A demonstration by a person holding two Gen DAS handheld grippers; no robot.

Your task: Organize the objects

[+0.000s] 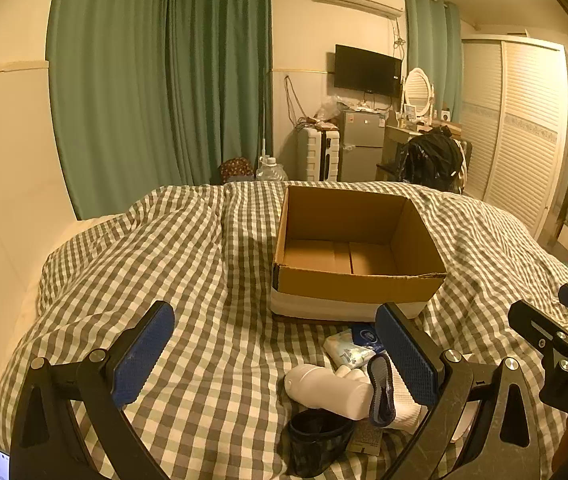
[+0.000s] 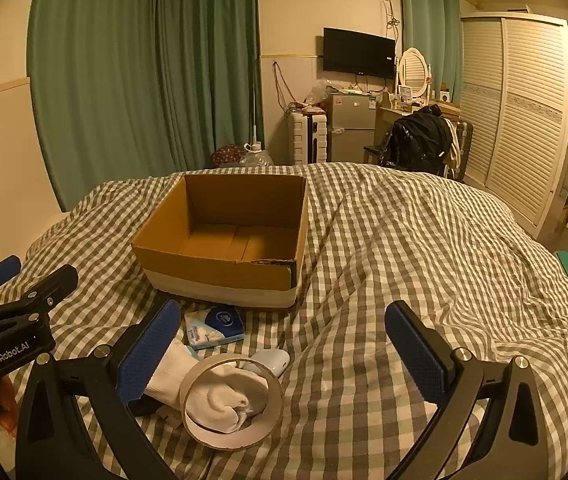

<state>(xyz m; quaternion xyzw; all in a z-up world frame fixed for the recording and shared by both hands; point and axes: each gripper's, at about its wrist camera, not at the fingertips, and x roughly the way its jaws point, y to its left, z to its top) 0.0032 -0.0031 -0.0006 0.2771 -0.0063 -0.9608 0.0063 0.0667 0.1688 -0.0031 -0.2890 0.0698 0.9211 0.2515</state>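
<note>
Box position: I saw the cardboard box [image 1: 357, 256] sitting open-topped on the checked bedcover [image 1: 188, 264], at the far side of the pile, presumably so items could be dropped straight in.
Box contents: it looked empty; only the bare floor flaps showed.
Pile position: the loose items lay on the cover just near of the box, between my two grippers.
Pile appearance: a white bottle [image 1: 325, 390] lay on its side; a tape ring [image 2: 231, 400] rested over a white sock [image 2: 220, 394]; a tissue pack [image 2: 214, 326] lay nearest the box; a dark pouch [image 1: 317, 440] lay at the near edge.
Left gripper [image 1: 276, 354]: I held it above the cover, jaws apart, nothing between them.
Right gripper [image 2: 284, 354]: jaws likewise apart and unloaded, right of the pile.
Judgement: I took the sorting as not yet begun.
</note>
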